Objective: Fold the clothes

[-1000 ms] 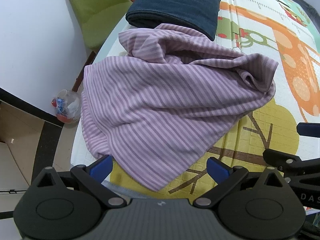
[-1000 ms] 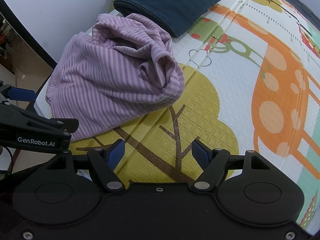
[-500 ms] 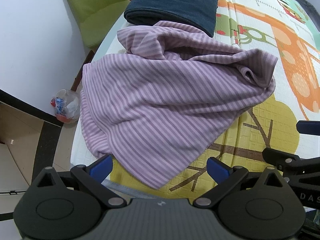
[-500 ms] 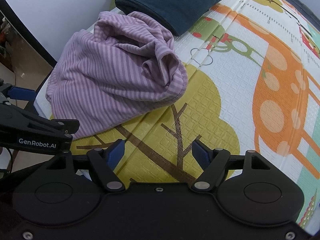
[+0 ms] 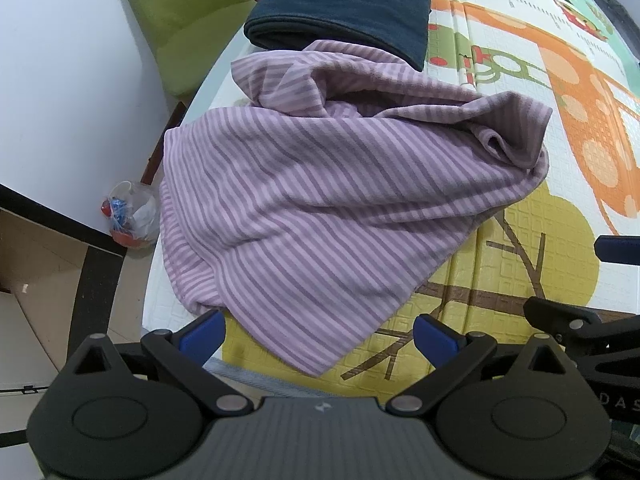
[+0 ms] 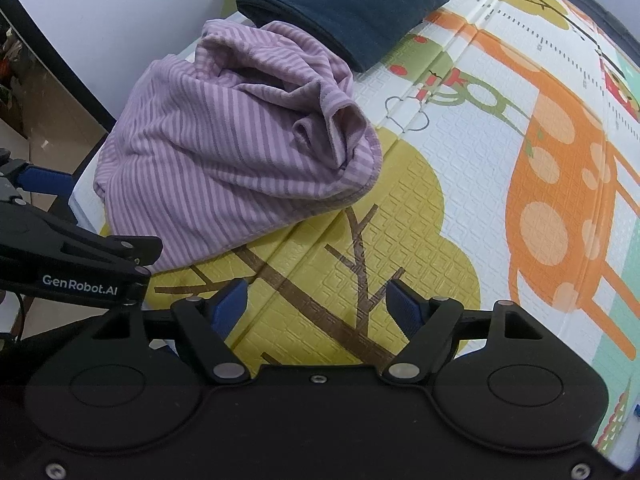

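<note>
A crumpled purple striped garment lies in a heap at the near left corner of a patterned play mat. Its lowest corner points toward me, between the blue pads of my left gripper, which hangs open above the mat's edge without touching the cloth. My right gripper is open over the mat's brown tree print, to the right of the garment, with nothing between its fingers. A folded dark blue garment lies behind the striped one.
A green chair stands beyond the mat's left edge by a white wall. On the floor below sits a clear plastic bag of small items. The orange giraffe print covers the mat to the right.
The striped garment has slid slightly in both views as the cameras drifted a little. Both grippers stay open and hold nothing.
</note>
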Motion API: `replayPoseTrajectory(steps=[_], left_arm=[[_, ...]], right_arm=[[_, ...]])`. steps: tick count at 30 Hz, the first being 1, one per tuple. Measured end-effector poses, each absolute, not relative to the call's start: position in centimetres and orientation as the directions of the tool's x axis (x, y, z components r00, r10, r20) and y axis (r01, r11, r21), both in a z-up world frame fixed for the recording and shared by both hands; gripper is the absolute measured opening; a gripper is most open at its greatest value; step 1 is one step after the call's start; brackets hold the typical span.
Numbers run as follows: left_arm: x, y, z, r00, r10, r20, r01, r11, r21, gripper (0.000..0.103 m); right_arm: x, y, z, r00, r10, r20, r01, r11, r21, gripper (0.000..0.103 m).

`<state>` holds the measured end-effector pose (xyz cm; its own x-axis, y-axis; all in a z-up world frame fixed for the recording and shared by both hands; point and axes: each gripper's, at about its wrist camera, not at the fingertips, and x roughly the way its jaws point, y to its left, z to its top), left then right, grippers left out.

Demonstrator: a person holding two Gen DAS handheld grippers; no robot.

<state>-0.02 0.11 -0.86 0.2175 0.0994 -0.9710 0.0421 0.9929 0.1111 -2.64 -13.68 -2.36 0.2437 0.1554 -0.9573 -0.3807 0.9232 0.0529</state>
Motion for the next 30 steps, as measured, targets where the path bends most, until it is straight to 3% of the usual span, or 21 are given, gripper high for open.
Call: replayPoseTrajectory(steps=[30], left_arm=[[0.12,-0.12,-0.86,0.217,0.11,-0.97,0.054,0.991,0.125,0.102]], right_arm=[[-2.47,-13.47,-2.29,0.24,0.147,-0.96,-0.392,0.919,0.043,0.077]])
